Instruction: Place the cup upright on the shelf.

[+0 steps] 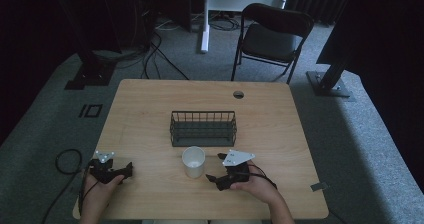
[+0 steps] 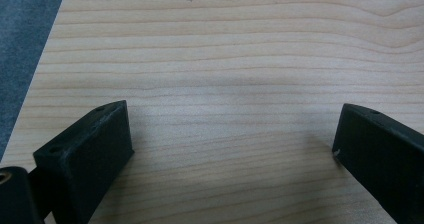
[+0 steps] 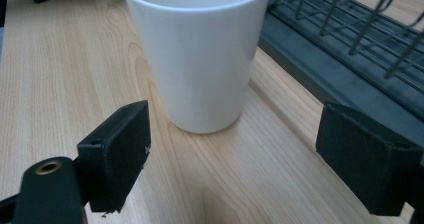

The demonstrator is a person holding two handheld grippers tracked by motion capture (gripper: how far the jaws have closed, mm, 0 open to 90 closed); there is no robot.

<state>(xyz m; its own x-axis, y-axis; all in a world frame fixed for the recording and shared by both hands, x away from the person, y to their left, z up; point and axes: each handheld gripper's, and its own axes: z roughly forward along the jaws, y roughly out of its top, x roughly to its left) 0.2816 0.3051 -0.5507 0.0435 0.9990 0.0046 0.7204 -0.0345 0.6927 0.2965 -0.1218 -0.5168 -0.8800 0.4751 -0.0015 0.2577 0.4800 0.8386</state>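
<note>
A white cup stands upright on the wooden table, just in front of a dark wire basket. My right gripper sits to the cup's right, open, jaws pointing at the cup and a short way from it. In the right gripper view the cup stands beyond the spread jaws, with the basket to its right. My left gripper rests near the table's front left, open, over bare wood, held by a hand.
A black folding chair and a white desk leg stand beyond the table's far edge. A cable hole is at the table's back right. Cables lie on the grey carpet at left.
</note>
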